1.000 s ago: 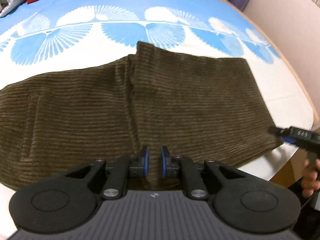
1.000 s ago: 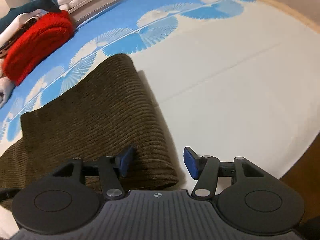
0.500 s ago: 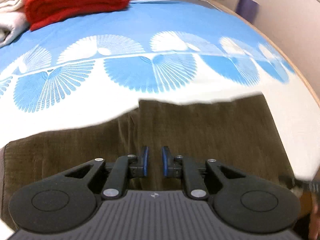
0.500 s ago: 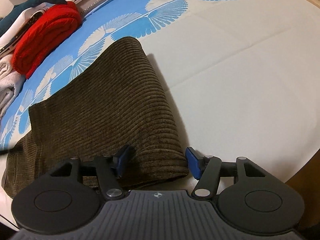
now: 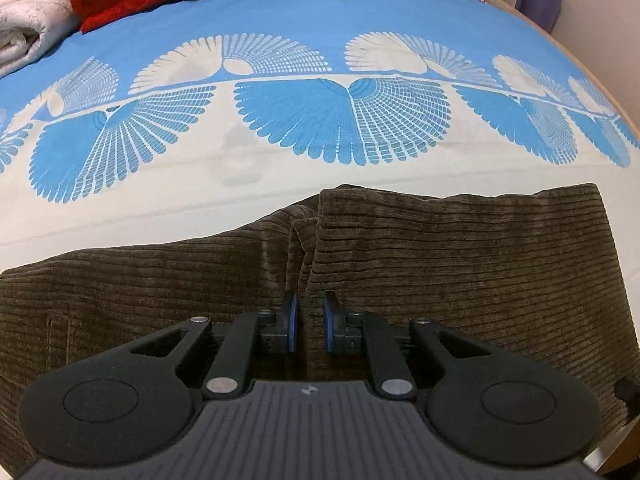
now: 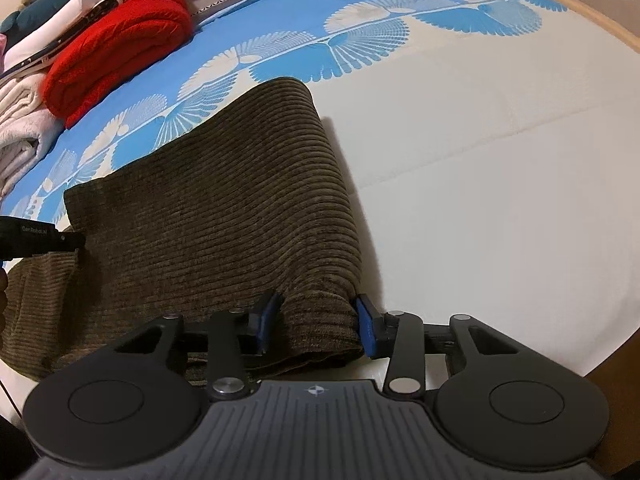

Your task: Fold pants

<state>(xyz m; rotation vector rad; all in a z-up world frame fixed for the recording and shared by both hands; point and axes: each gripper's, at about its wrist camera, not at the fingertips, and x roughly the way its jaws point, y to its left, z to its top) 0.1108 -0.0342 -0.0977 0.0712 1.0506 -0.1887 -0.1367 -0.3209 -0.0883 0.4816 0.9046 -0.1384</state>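
Note:
Dark brown corduroy pants [image 5: 460, 272] lie folded across the near side of the bed; they also show in the right wrist view [image 6: 224, 208]. My left gripper [image 5: 307, 328] sits low over the pants at the edge of the folded-over layer, its jaws a narrow gap apart with cloth between the blue pads. My right gripper [image 6: 314, 330] is closing around the rounded fold edge near the bed's front; its pads touch the cloth on both sides. The left gripper's tip [image 6: 60, 238] shows at the left of the right wrist view.
The bed has a blue and white fan-patterned sheet [image 5: 320, 120]. A folded red blanket [image 6: 116, 48] and white towels [image 5: 28, 28] are stacked at the far side. The wooden bed edge [image 6: 600, 28] curves along the right. A purple object [image 5: 540, 0] stands by the wall.
My left gripper has dropped lower and closer onto the pants. My right gripper has moved forward onto the fold edge and its jaws have narrowed around it.

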